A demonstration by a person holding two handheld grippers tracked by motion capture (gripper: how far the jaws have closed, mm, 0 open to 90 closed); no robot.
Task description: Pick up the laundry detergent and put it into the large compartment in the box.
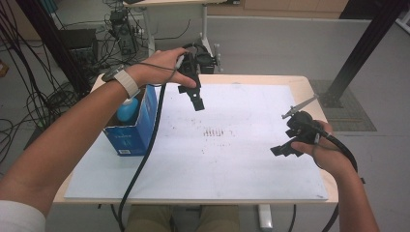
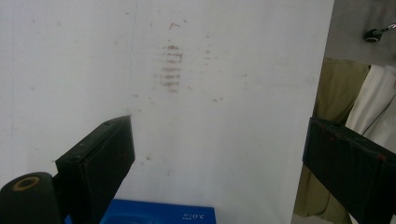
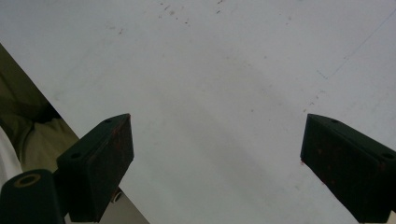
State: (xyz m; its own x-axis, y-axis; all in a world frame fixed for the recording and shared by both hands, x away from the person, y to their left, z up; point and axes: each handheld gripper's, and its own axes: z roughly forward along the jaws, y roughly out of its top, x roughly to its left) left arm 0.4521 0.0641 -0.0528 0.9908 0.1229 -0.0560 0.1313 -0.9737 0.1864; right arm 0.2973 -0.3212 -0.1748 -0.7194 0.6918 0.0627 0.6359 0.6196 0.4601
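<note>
Left gripper [image 1: 197, 103]: jaws spread, empty, upper centre, just right of the blue carton [image 1: 140, 126].
Right gripper [image 1: 283, 150]: released, right edge.
Bottle [image 1: 126, 110]: upright inside carton.
Risk: trailing cable [image 1: 145, 154] may snag and tip the carton.

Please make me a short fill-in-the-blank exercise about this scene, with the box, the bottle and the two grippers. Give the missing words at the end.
1. The bottle stands inside a box whose colour is ____.
2. The box stands near the ____ edge of the white sheet, as the high view shows it.
3. The jaws of the left gripper are ____, with nothing between them.
4. The right gripper holds ____.

Missing words: blue; left; open; nothing
</note>
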